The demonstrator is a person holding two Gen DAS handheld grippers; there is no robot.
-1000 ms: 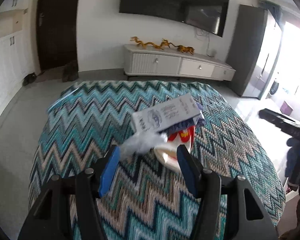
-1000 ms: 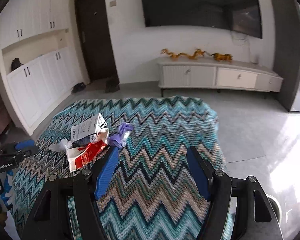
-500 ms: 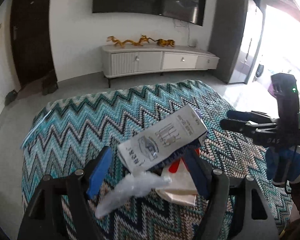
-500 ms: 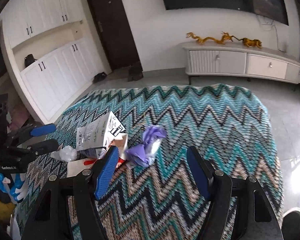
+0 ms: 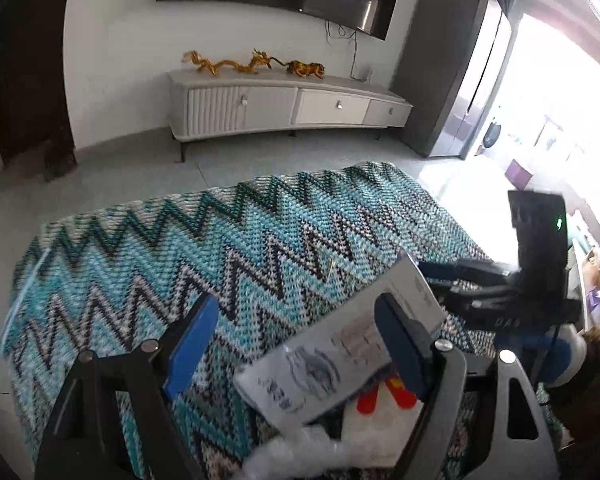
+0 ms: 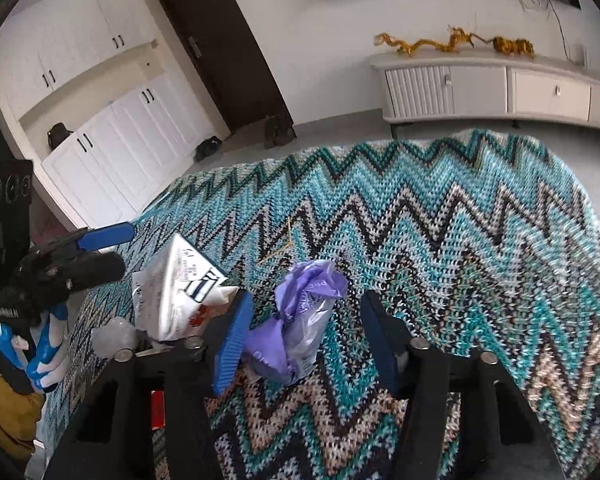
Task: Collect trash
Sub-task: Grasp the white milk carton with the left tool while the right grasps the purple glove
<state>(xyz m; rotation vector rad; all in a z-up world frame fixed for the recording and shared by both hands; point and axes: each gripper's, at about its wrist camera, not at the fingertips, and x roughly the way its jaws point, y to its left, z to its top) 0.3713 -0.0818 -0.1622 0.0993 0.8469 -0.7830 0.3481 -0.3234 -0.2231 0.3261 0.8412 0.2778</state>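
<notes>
A crumpled purple wrapper [image 6: 300, 316] lies on the zigzag-patterned cloth [image 6: 440, 240]. My right gripper [image 6: 306, 340] is open with the wrapper between its fingers. To the left lie a white printed carton [image 6: 176, 292], a red-and-white wrapper and a clear plastic scrap [image 6: 114, 338]. In the left wrist view the carton [image 5: 340, 348] lies tilted over the red-and-white wrapper [image 5: 384, 420], with the clear plastic scrap [image 5: 300, 452] below. My left gripper [image 5: 296, 344] is open, its right finger over the carton. Each gripper shows in the other's view: the right gripper [image 5: 448, 284] and the left gripper [image 6: 100, 248].
A thin wooden stick [image 6: 282, 246] lies on the cloth beyond the wrapper. A white TV cabinet [image 5: 284, 108] with gold dragon figures stands by the far wall. White cupboards [image 6: 112, 140] and a dark door [image 6: 224, 44] are to the left. The cloth's edges drop to grey floor.
Both grippers have moved forward and lower towards the trash. The right gripper has come round the purple wrapper. The left gripper has shifted left, so the carton now sits at its right finger.
</notes>
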